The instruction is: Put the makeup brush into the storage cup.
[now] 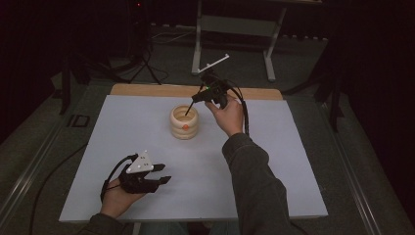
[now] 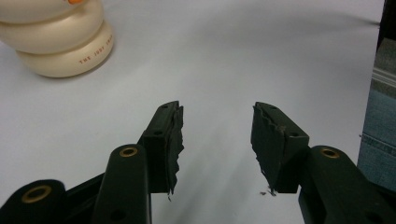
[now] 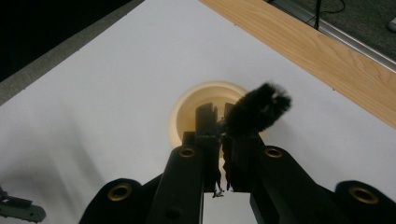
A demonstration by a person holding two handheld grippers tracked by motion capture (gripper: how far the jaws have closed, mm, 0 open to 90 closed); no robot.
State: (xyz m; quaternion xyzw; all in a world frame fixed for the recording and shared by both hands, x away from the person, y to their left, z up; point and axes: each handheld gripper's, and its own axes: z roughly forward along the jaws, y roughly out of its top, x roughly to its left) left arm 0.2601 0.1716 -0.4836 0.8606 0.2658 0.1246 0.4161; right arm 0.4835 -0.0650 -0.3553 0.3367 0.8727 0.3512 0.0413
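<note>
Black brush (image 3: pixel 258 108) in right tongs (image 3: pixel 219 122), above cream holder (image 1: pixel 184 122).

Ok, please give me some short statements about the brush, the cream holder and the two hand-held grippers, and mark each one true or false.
1. The right hand-held gripper is shut on a black brush. True.
2. The left hand-held gripper grips the cream holder. False: its jaws are open with nothing between them, apart from the holder.
3. The holder lies on its side. False: it stands upright.
4. The brush is above the holder's opening. True.
</note>
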